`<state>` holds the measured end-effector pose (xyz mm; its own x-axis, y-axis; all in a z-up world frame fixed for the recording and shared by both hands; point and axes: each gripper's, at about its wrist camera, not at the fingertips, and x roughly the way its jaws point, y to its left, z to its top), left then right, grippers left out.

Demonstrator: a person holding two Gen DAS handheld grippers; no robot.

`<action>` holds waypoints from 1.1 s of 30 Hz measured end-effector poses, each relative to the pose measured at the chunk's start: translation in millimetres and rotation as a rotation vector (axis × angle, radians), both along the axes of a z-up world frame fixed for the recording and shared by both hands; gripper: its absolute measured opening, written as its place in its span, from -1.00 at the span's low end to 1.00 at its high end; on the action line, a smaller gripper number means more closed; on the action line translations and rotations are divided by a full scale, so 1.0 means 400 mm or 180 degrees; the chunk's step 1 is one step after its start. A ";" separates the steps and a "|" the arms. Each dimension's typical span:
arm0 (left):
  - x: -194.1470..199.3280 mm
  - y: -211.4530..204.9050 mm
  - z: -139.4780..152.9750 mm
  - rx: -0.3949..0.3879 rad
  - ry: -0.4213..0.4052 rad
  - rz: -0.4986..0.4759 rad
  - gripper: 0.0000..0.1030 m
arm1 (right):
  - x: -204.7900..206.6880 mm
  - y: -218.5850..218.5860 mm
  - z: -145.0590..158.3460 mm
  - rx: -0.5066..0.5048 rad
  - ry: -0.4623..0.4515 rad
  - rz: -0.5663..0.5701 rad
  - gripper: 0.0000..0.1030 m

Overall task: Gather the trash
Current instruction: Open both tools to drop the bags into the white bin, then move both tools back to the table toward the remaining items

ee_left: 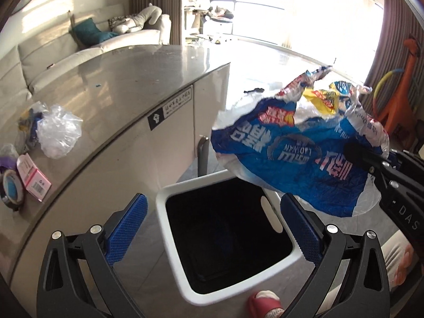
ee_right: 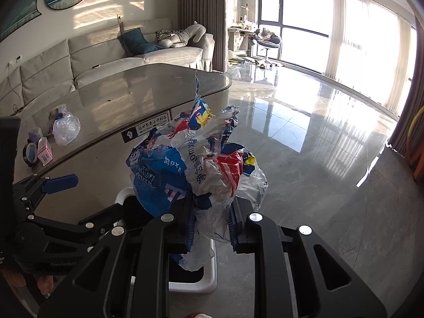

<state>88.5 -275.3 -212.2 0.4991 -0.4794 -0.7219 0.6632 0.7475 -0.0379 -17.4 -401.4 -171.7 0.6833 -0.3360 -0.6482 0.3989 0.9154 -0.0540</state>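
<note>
Sunlight is pouring across the glossy grey tiled floor [ee_right: 304, 143] and the long grey stone-topped table [ee_left: 127, 84], with a pale sofa [ee_right: 106, 53] standing behind it. We are holding our right gripper [ee_right: 209, 220] closed tight on a crumpled blue, red and white printed plastic wrapper [ee_right: 190, 164], which is hanging in the air just above the white square trash bin [ee_left: 169, 206] with its black inside (the bin is standing on the floor beside the table's edge). Our left gripper [ee_left: 212, 228] is hovering over the bin with its blue-padded fingers [ee_left: 127, 228] spread wide, gripping nothing. Other litter is lying on the table's near end: a scrunched clear plastic bag [ee_left: 59, 132], a small pink cardboard box [ee_left: 33, 177] and a roll of tape [ee_left: 12, 190], close together.
</note>
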 end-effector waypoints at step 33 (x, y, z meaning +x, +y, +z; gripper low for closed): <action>0.094 0.243 0.087 -0.0223 -0.0397 0.0852 0.92 | 0.052 0.146 0.023 -0.0305 -0.0122 0.0575 0.92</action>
<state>126.0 -178.2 -177.4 0.6972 -0.3652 -0.6169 0.4457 0.8948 -0.0261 3.5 -342.9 -162.3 0.7615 -0.2647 -0.5916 0.2323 0.9636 -0.1322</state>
